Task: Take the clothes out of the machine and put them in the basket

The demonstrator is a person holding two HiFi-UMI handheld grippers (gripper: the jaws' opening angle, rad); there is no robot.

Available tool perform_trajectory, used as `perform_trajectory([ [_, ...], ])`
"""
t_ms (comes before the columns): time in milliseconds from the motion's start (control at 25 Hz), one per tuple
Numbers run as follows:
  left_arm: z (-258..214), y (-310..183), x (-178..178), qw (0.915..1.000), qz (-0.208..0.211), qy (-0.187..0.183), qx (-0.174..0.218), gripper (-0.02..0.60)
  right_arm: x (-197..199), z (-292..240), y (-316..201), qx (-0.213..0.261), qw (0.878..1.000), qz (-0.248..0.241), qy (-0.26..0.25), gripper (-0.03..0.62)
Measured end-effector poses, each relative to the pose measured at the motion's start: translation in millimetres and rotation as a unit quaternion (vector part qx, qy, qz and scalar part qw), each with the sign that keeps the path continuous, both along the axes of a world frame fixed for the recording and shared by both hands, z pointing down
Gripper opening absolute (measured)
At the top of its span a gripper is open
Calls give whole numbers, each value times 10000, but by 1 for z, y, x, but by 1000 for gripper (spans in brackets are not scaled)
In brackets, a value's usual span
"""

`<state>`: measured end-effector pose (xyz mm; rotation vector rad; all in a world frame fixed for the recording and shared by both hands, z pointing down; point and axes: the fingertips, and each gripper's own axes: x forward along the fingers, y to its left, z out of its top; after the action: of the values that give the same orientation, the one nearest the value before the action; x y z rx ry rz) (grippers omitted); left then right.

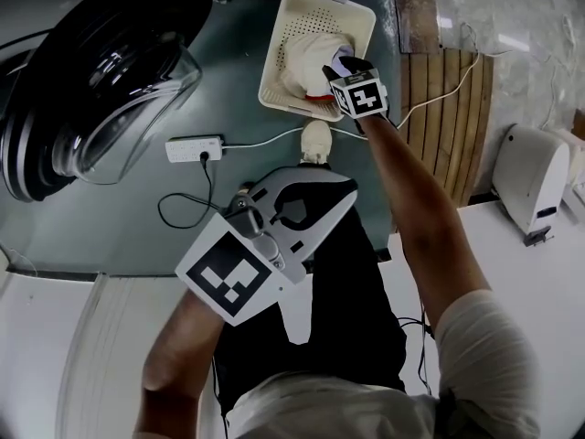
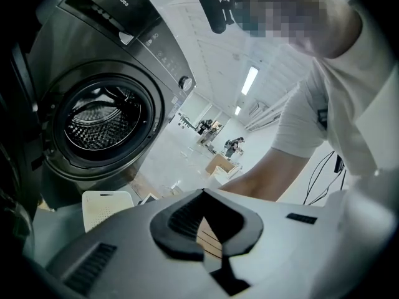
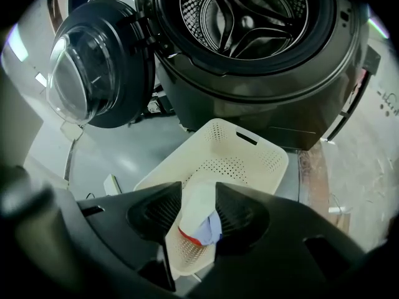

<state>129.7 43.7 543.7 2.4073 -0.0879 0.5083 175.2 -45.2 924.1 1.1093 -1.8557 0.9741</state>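
Note:
A cream perforated basket [image 1: 315, 12] [image 3: 249, 151] lies on the floor in front of the dark washing machine [image 3: 249, 17], whose drum looks empty. My right gripper [image 1: 352, 76] [image 3: 198, 189] is over the basket's near end, pointing steeply down. It is shut on a white garment [image 1: 306, 62] [image 3: 196, 213] with a blue and red edge, which hangs down into the basket. My left gripper [image 1: 347, 190] [image 2: 202, 193] is white. I hold it back near my body with its tips together and nothing between them.
The machine's round glass door [image 1: 101, 71] [image 3: 93, 67] stands open at the left. A white power strip [image 1: 194, 147] and cables lie on the floor between door and basket. Wooden slats [image 1: 448, 108] and a white appliance [image 1: 535, 176] are at the right.

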Motion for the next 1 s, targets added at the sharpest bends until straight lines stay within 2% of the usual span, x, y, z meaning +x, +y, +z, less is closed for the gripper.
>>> perform_trajectory([
  [240, -31, 8, 5, 9999, 57, 116, 11, -3, 1, -44, 12, 84, 9998, -88, -135, 172],
  [680, -76, 32, -7, 9994, 245, 257, 12, -3, -6, -153, 29, 578, 9974, -91, -431, 149],
  [1000, -121, 47, -22, 9987, 307, 394, 27, -3, -20, -260, 46, 1028, 9930, -13, -574, 71],
])
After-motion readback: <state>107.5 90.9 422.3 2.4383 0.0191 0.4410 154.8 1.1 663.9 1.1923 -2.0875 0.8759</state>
